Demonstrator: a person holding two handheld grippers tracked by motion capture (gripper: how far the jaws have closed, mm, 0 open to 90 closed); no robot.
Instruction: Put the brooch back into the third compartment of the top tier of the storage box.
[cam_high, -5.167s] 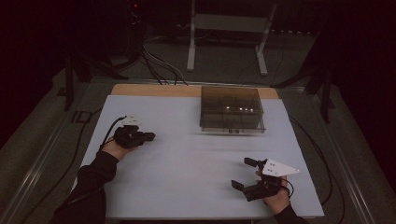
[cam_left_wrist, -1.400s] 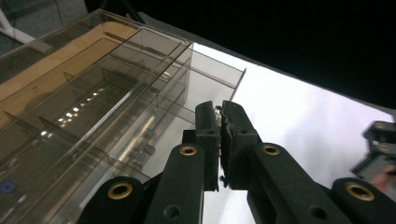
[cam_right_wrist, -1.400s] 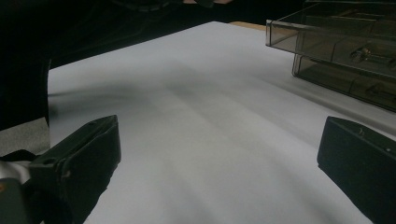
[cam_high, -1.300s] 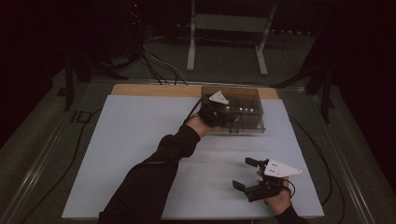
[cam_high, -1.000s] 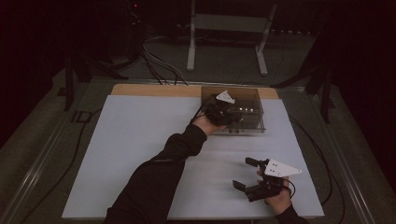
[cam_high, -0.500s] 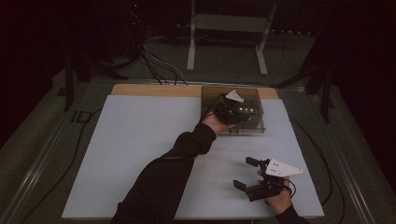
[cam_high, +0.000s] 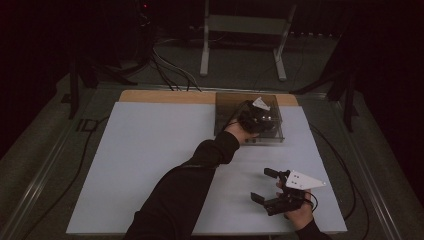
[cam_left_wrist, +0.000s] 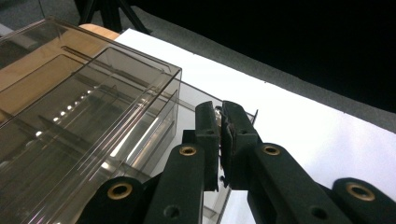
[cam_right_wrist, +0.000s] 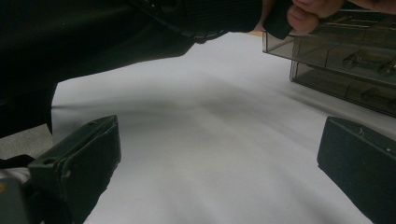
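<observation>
Left gripper (cam_high: 255, 116) is over the smoked clear organizer box (cam_high: 248, 117) at roughly 1 o'clock on the white surface (cam_high: 150, 165), fingers (cam_left_wrist: 219, 140) pinched fully closed with nothing clearly between them. In the left gripper view the closed tips sit just beside the box's upper corner, box body off toward 10 o'clock from the tips; whether they touch the wall I can't tell. Box long axis runs 9-to-3 across the surface, back edge near the wooden strip (cam_high: 165, 96). Right gripper (cam_high: 272, 189) rests near 5 o'clock, fingers (cam_right_wrist: 79, 158) wide apart and empty, box well off toward its 1 o'clock in the right gripper view. Left hand is clearly the nearer one, so my read is the coming move is its job: a closed-tip push or hook on the box lid or a drawer, direction set by that corner offset. Small parts visible inside the compartments, too dim to identify
</observation>
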